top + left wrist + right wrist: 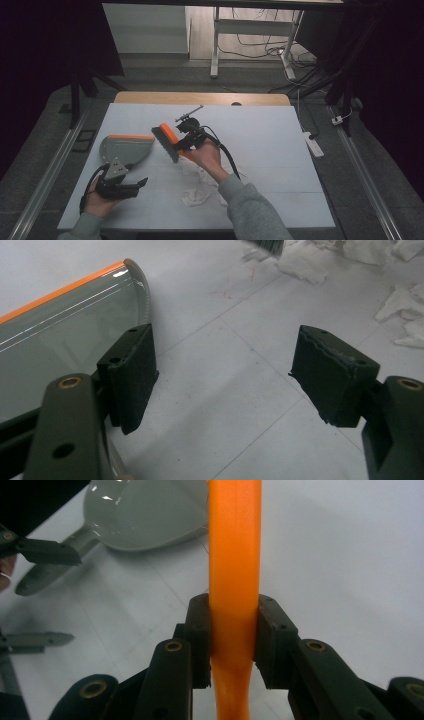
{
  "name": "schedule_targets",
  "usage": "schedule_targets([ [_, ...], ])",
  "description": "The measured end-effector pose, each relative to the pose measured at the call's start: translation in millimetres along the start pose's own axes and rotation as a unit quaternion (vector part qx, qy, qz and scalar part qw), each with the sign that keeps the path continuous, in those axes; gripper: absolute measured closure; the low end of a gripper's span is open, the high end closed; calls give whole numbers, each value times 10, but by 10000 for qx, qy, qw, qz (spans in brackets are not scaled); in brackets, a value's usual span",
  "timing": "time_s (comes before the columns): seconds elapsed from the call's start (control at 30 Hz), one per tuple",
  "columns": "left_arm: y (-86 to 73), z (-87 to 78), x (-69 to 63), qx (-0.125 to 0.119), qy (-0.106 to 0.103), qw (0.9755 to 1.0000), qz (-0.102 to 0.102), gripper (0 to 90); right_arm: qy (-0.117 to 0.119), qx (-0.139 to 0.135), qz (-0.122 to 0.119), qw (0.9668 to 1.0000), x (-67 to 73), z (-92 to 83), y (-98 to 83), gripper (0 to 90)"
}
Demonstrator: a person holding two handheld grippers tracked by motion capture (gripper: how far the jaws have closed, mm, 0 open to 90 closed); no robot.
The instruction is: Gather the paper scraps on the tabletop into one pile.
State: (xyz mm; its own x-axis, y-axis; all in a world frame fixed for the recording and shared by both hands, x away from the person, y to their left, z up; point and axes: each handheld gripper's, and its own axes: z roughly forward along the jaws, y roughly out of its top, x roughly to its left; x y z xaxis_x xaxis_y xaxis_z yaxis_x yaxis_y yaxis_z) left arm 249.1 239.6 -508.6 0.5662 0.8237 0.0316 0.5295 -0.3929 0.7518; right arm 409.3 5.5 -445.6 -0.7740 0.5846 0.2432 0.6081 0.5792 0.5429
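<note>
Sweep not yet started, by the look of it. Brush (169, 142) is clamped by its orange handle (234, 580) in the right gripper (186, 142), jaws closed tight on it, bristle head held up over the table (260, 130) between dustpan and scraps. Dustpan (125, 148) lies flat on the table at left; left gripper (131, 186) sits just behind it, jaws spread wide, nothing gripped. White paper scraps (197, 187) are scattered near the right forearm, none seen in the pan. Left to do: pan to be held, scraps swept in.
</note>
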Motion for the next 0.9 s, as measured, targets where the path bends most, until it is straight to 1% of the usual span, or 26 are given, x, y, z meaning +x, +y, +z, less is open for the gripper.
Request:
schedule_targets([
  [0.03,-2,2,1,-7,-2,10000,-18,268,28,25,23,10000,7,32,-4,706],
  [0.07,-2,2,6,-1,6,10000,-5,268,17,70,-75,9999,2,72,-13,707],
  [0.1,-2,2,6,0,6,10000,-3,268,111,101,34,9999,18,118,-22,706],
  [0.13,-2,3,4,0,5,10000,-10,268,130,118,65,9998,15,141,-32,706],
  [0.23,0,-1,3,4,24,10000,2,268,-3,215,116,9997,-17,198,-73,706],
  [0.27,0,-1,1,-2,25,10000,-7,269,-47,187,169,9997,-46,188,-86,707],
  [0.37,1,5,-1,9,24,10000,-5,269,-215,278,281,9990,-147,144,-139,707],
  [0.43,1,3,-5,18,25,10000,17,269,-227,276,349,9988,-227,91,-195,707],
  [0.47,1,1,-5,24,25,10000,26,269,-273,285,362,9986,-265,56,-222,707],
  [0.57,2,3,-7,12,27,10000,2,269,-379,280,518,9975,-390,-73,-317,707],
  [0.63,3,3,-11,11,21,10000,14,270,-451,288,568,9969,-449,-148,-368,707],
  [0.73,4,5,-17,16,21,10000,14,269,-577,306,568,9962,-538,-266,-448,707],
  [0.77,4,5,-20,19,25,10000,16,269,-597,298,629,9958,-553,-302,-464,707],
  [0.8,4,4,-21,21,28,10000,18,269,-611,268,582,9961,-576,-349,-484,707],
  [0.83,4,4,-22,21,30,10000,17,269,-591,215,560,9964,-574,-378,-491,707],
  [0.87,3,4,-22,21,34,10000,19,269,-481,84,481,9976,-546,-439,-494,707],
  [0.9,2,4,-21,19,34,10000,12,269,-401,-19,462,9981,-514,-484,-490,707],
])
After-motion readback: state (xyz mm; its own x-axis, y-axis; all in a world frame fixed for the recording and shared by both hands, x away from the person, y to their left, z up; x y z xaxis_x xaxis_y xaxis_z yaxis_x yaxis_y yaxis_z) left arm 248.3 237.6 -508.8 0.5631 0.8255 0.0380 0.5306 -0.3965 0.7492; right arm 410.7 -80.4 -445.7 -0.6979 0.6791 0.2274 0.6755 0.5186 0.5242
